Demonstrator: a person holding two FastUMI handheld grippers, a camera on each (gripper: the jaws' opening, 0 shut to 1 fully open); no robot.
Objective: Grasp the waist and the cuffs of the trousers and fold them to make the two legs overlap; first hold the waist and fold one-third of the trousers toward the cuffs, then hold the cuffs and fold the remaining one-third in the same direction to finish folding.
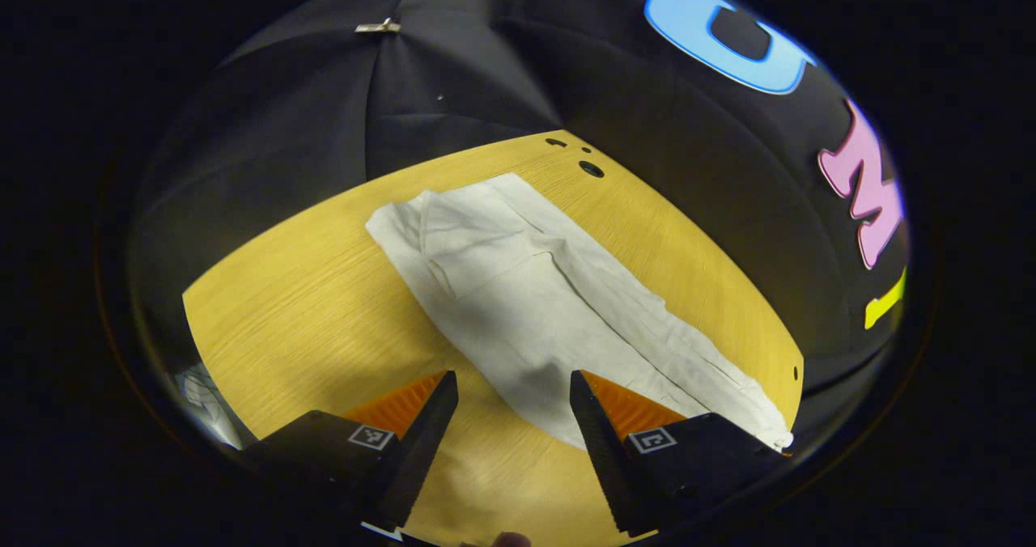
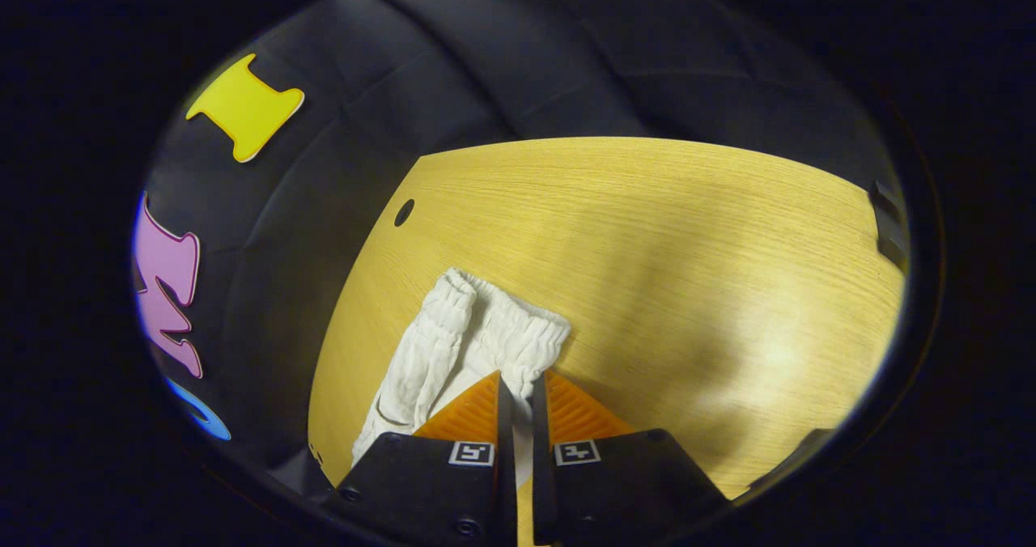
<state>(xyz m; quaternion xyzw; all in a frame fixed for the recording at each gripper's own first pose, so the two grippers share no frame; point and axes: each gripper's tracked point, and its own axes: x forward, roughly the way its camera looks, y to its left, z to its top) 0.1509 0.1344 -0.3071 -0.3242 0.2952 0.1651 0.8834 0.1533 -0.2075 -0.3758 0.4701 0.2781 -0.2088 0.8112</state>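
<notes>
Right, left gripper view first: your left gripper [image 1: 514,401] hovers with fingers wide apart and nothing between them, lined up over the near edge of the trousers [image 1: 534,288]. The trousers lie flat on the tabletop [image 1: 283,304], legs already overlapped in one long strip running diagonally, so the lengthwise fold looks done and the thirds are what's left. Open fingers there make sense as a pre-grasp; you're not on cloth yet.

Right gripper view: your right gripper [image 2: 518,405] has fingers nearly together, a thin gap between them, at the gathered elastic end [image 2: 502,332] of the trousers. Pale fabric shows in the gap, so it reads as a pinch on that end, but I can't tell for sure that both fingers press on it. Confirm grip before lifting.
</notes>
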